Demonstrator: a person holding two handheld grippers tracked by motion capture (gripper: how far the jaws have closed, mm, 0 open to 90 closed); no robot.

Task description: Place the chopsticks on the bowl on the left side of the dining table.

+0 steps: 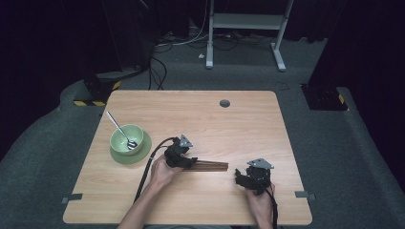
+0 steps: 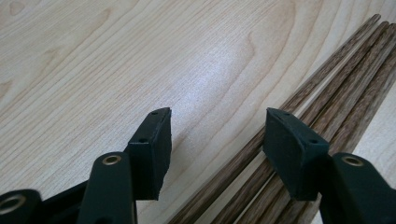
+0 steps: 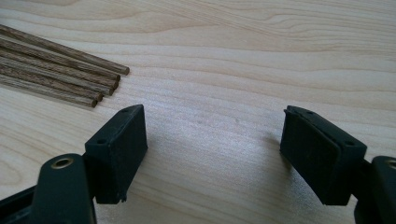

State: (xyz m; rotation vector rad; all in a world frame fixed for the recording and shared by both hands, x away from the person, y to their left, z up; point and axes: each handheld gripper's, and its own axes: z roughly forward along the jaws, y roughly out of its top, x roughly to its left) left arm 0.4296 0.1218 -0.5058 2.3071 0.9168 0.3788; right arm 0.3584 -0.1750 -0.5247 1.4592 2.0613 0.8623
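Here's the left gripper [image 1: 191, 161] sitting right over the near end of the bundle of dark brown wooden chopsticks [image 1: 210, 165], which lies flat on the pale wooden table [image 1: 200, 114], near its front middle. In the left gripper view the jaws stand well apart and clamp nothing: the sticks [image 2: 327, 93] run diagonally up and away, passing under the right-hand pad, while the other pad hangs over bare wood. So the bundle is off-centre in the gap; I'd judge a small sideways shift toward the sticks is needed before any squeeze will catch them all.

Over to the right gripper [image 1: 241, 179]: jaws wide apart too, nothing between them. In its own view the chopstick tips [image 3: 100, 88] lie up and to the left, apart from the near pad. The long axis of the sticks runs across the table from one gripper toward the other, and the left hand is plainly the nearer.

Far off to the left, a green bowl with a metal spoon [image 1: 125, 138] rests on a green saucer
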